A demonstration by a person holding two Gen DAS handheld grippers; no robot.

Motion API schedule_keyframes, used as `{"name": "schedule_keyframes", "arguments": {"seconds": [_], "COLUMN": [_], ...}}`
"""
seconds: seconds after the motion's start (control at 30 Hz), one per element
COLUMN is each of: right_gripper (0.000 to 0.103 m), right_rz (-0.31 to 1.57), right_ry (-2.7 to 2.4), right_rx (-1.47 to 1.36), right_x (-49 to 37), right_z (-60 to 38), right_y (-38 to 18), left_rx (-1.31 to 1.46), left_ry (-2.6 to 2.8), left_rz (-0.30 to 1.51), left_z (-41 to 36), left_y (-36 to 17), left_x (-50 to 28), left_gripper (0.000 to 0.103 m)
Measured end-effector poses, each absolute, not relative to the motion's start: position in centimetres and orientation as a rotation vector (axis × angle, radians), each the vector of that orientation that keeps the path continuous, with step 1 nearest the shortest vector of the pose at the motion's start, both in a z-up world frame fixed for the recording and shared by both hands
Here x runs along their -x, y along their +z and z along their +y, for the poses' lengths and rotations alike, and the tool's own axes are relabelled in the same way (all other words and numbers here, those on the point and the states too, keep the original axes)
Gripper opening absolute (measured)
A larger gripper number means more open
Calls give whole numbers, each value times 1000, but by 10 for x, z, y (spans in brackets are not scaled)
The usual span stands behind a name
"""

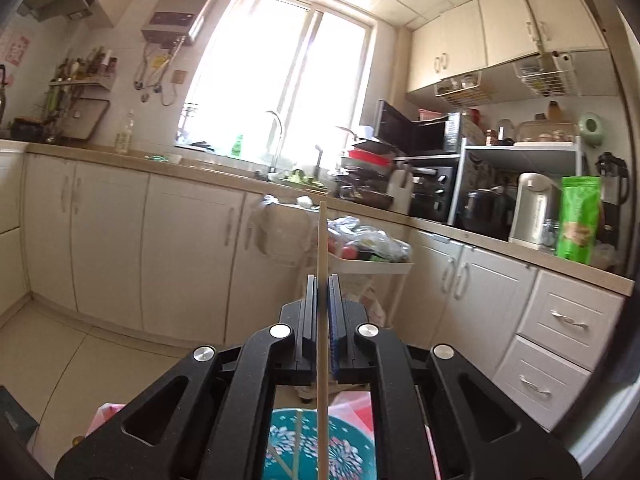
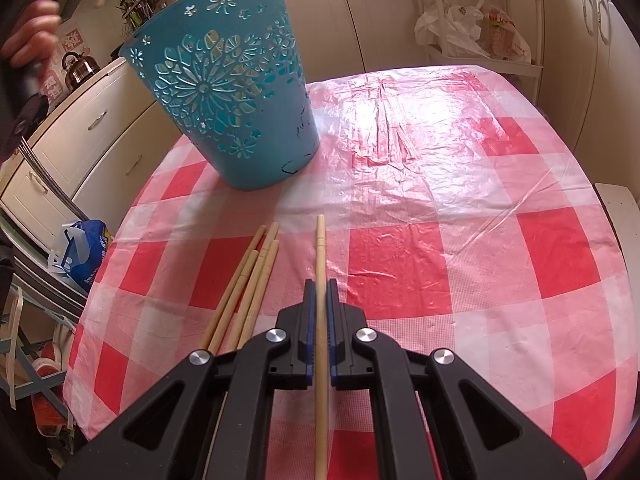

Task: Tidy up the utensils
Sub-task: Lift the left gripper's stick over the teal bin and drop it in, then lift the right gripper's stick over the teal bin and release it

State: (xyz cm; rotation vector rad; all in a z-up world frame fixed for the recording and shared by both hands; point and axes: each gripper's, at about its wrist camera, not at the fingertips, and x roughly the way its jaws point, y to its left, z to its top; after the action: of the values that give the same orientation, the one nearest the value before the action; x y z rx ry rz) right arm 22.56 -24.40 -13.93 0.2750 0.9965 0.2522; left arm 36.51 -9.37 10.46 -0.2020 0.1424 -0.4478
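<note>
My left gripper [image 1: 321, 280] is shut on a wooden chopstick [image 1: 321, 240] and holds it upright above the teal basket [image 1: 320, 446], which shows below between the arms with chopsticks inside. My right gripper [image 2: 321, 284] is shut on another wooden chopstick [image 2: 321, 248], low over the red-and-white checked tablecloth [image 2: 440, 260]. Several loose chopsticks [image 2: 256, 276] lie on the cloth just left of the right gripper. The teal cut-out basket [image 2: 224, 92] stands at the table's far left in the right wrist view.
Kitchen cabinets and a counter [image 1: 160, 160] with a sink run along the far wall. A white trolley with bags [image 1: 372, 252] stands beyond the table. A blue bag [image 2: 86, 244] sits off the table's left edge. A hand [image 2: 32, 28] shows at upper left.
</note>
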Motion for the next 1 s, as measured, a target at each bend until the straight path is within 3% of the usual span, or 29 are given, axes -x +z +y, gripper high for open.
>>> {"name": "schedule_keyframes", "arguments": {"seconds": [0.23, 0.67, 0.77, 0.83, 1.0], "right_gripper": [6, 7, 7, 7, 6], "right_rz": [996, 997, 995, 993, 991], "right_ry": [248, 249, 248, 245, 247], "right_rx": [-257, -237, -212, -195, -206], "right_x": [-226, -226, -225, -224, -224], "right_z": [-242, -240, -237, -235, -236], "right_y": [-139, -139, -138, -137, -137], "left_rx": [196, 105, 120, 154, 241], "left_ry": [-357, -348, -337, -316, -262], "left_rz": [198, 302, 292, 273, 264], "left_z": [-105, -95, -78, -61, -19], "left_y": [63, 12, 11, 14, 1], "left_x": [-396, -370, -348, -328, -276], "left_gripper": [5, 7, 22, 39, 54]}}
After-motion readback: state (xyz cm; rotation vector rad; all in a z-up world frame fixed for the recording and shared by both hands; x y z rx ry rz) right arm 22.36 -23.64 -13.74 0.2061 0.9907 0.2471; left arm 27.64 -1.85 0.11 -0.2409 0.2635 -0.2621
